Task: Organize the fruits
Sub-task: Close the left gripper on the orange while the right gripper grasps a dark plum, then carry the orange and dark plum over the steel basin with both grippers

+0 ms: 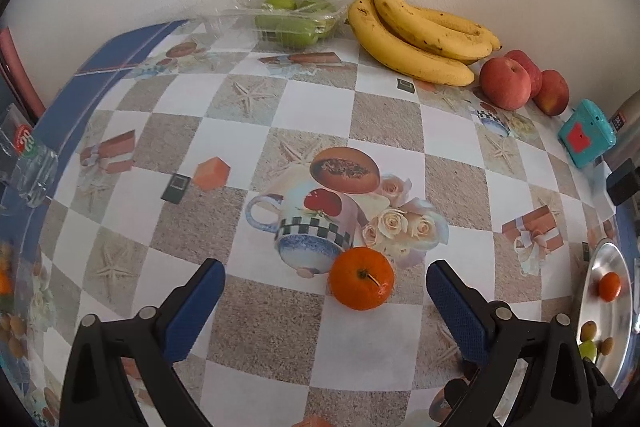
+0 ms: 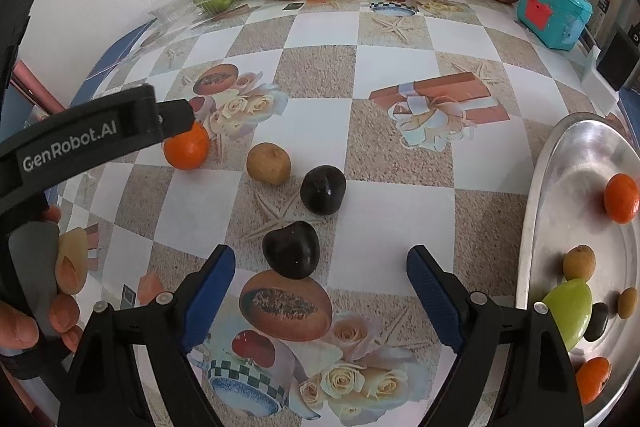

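Note:
A mandarin (image 1: 361, 277) lies on the patterned tablecloth between the fingers of my open left gripper (image 1: 325, 291), nearer the right finger, untouched; it also shows in the right wrist view (image 2: 188, 149), partly behind the left gripper's body. My open, empty right gripper (image 2: 321, 277) hovers over a dark plum (image 2: 291, 249). A second dark plum (image 2: 323, 189) and a small brown fruit (image 2: 268, 163) lie just beyond. A silver tray (image 2: 576, 155) on the right holds two mandarins (image 2: 621, 198), a green fruit (image 2: 571, 307), small brown fruits and a dark one.
Along the back wall lie a bunch of bananas (image 1: 420, 31), three red apples (image 1: 505, 83) and a clear box of green fruit (image 1: 294, 19). A teal toy camera (image 1: 587, 133) and dark items stand at the right. A plastic bottle (image 1: 28, 163) sits at the left edge.

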The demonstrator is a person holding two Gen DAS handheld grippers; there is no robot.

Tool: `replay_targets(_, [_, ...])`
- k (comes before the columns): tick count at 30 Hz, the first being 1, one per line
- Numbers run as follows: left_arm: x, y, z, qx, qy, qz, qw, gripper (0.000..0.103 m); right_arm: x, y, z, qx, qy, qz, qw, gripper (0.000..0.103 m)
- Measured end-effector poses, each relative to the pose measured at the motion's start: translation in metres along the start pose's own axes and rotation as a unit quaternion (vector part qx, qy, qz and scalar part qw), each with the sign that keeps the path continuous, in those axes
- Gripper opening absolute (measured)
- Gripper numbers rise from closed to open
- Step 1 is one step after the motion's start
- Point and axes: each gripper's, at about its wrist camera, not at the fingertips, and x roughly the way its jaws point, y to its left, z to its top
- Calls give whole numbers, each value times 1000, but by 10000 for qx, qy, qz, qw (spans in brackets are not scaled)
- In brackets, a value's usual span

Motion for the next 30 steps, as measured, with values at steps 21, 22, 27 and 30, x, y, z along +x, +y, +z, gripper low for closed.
replay_targets(21, [11,-8,-5,-68,343,-456,9983,39,-4,4,0,-39,-22,382,9993,29])
replay_targets(22, [11,-7,-4,-76,350,-465,9983,39,-4,4,0,-32,-24,389,9992,29])
replay_targets(27, [10,-6,-4,-103,410,-486,9979,39,-5,4,0,-34,-30,447,9990,28])
replay_targets(30, [8,-7,-4,-87,441,-477,9979,39,-8,4,0,-43,-74,467,9989,28])
